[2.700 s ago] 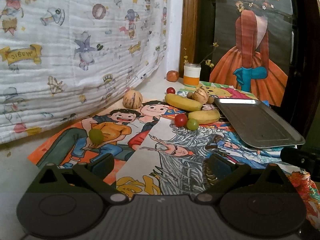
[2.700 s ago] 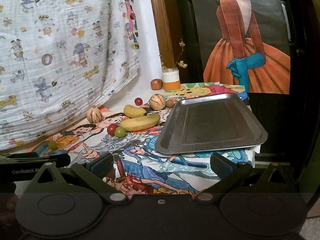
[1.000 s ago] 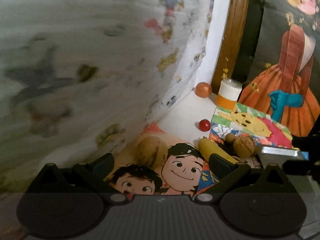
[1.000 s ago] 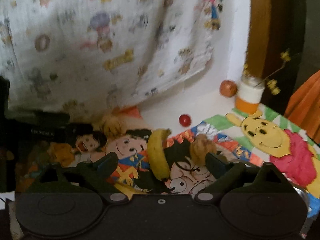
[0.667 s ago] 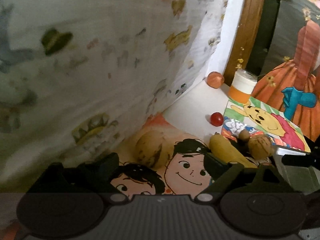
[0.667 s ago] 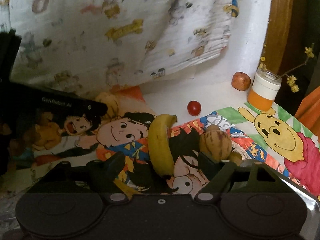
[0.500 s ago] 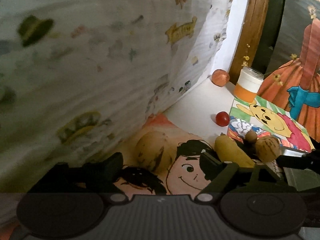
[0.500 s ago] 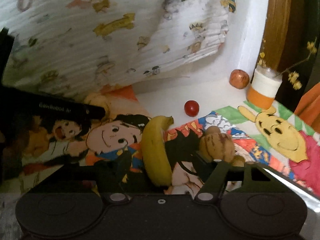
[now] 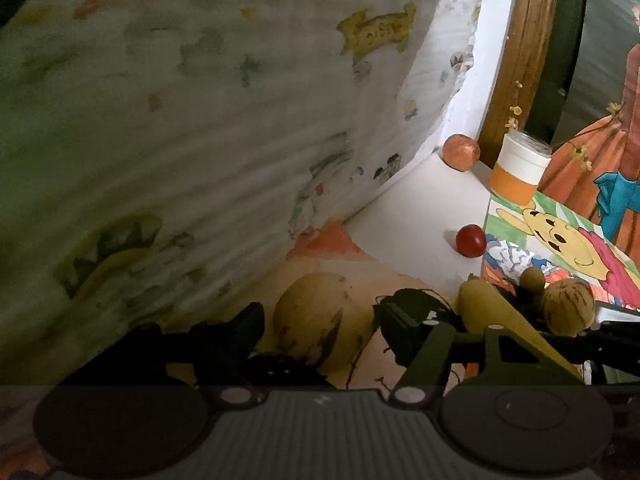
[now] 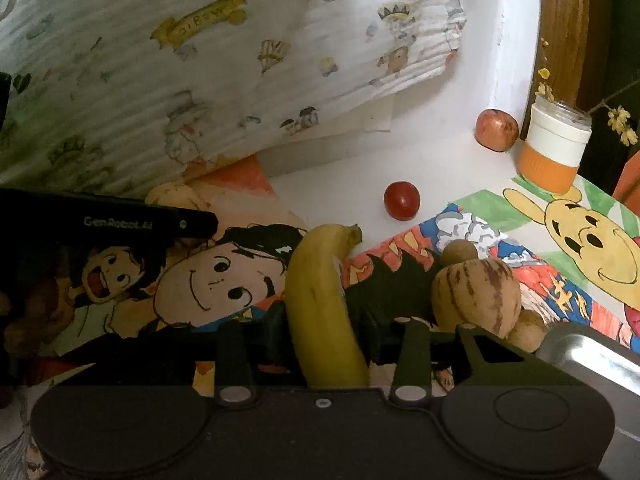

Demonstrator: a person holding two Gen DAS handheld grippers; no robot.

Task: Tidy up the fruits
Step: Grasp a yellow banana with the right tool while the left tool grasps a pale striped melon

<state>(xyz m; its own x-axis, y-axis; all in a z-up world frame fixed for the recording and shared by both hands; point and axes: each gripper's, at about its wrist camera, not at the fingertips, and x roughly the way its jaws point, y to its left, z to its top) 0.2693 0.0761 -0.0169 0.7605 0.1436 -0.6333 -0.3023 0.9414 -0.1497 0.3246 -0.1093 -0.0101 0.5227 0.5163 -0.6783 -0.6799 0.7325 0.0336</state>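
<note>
A round tan striped fruit [image 9: 316, 312] lies on the cartoon poster between the fingers of my left gripper [image 9: 320, 320]. Its jaws are closing, and a thin gap still shows at the left finger [image 9: 250, 322]. In the right wrist view a yellow banana [image 10: 316, 272] lies lengthwise between the jaws of my right gripper [image 10: 324, 320], which are closing with both pads against its sides. The banana [image 9: 492, 312] also shows at the right of the left wrist view. My left gripper's black body [image 10: 120, 220] reaches in from the left.
A second striped fruit [image 10: 476, 296] and small brown fruits [image 10: 460, 250] lie right of the banana. A cherry tomato [image 10: 401, 200], a reddish fruit [image 10: 496, 129] and an orange-and-white jar [image 10: 554, 148] sit farther back. A metal tray's corner [image 10: 592, 356] shows lower right. Printed cloth [image 9: 200, 120] hangs on the left.
Both grippers have come forward and down onto the table. The left jaws have narrowed around the striped fruit, and the right jaws have narrowed onto the banana.
</note>
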